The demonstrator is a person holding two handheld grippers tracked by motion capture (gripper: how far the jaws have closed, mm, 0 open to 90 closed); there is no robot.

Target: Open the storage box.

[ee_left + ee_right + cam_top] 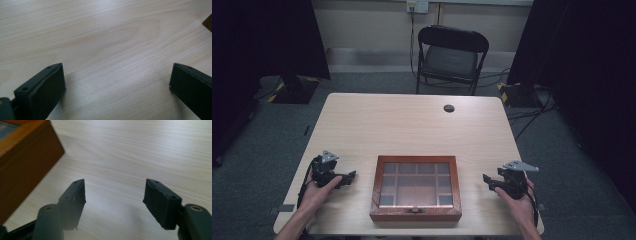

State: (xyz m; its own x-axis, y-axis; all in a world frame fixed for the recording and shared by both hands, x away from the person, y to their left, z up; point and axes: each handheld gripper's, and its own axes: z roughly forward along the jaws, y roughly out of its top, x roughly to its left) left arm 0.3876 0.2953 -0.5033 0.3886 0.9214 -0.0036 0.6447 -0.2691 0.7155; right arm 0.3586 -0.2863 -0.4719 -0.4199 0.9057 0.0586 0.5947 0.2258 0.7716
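Brown wood frames the glass-lidded box [416, 188], which sits shut near my edge of the pale bench [412, 125], midway between my two hands. Through its lid I can see a grid of compartments, and a small clasp shows on the front wall. My left gripper [346, 178] rests on the bench just left of the box, apart from it, its jaws spread wide with only bare wood grain between them in the left gripper view [117, 82]. My right gripper [488, 181] lies to the right of the box, also apart from it, jaws spread and holding nothing [115, 195]; in its own view the box's corner [27, 157] stands near its jaws. Beyond the far edge of the bench stands a black folding chair [451, 57].
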